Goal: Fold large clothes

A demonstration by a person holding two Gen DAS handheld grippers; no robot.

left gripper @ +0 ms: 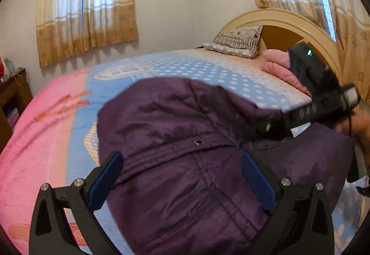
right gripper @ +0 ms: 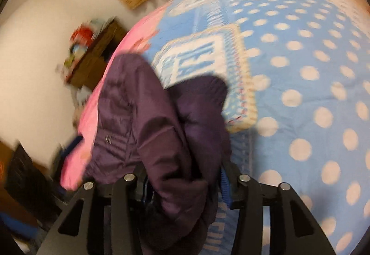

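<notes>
Two grippers are engaged with one purple padded jacket (left gripper: 180,162) spread over the polka-dot bedspread (left gripper: 208,69). The left gripper (left gripper: 182,176) is held wide, its blue pads (left gripper: 106,178) flanking the jacket's stitched waist panel without pinching it, probably so that the body stays pinned flat. A bunched fold of the jacket (right gripper: 161,139) is clamped between the narrowed fingers of the right gripper (right gripper: 185,185) and raised off the bedspread (right gripper: 300,69), seemingly so that this side can be carried across. The right-wrist view is blurred. A pillow (left gripper: 238,41) and folded pink bedding (left gripper: 277,65) lie near the headboard (left gripper: 289,21), well apart.
</notes>
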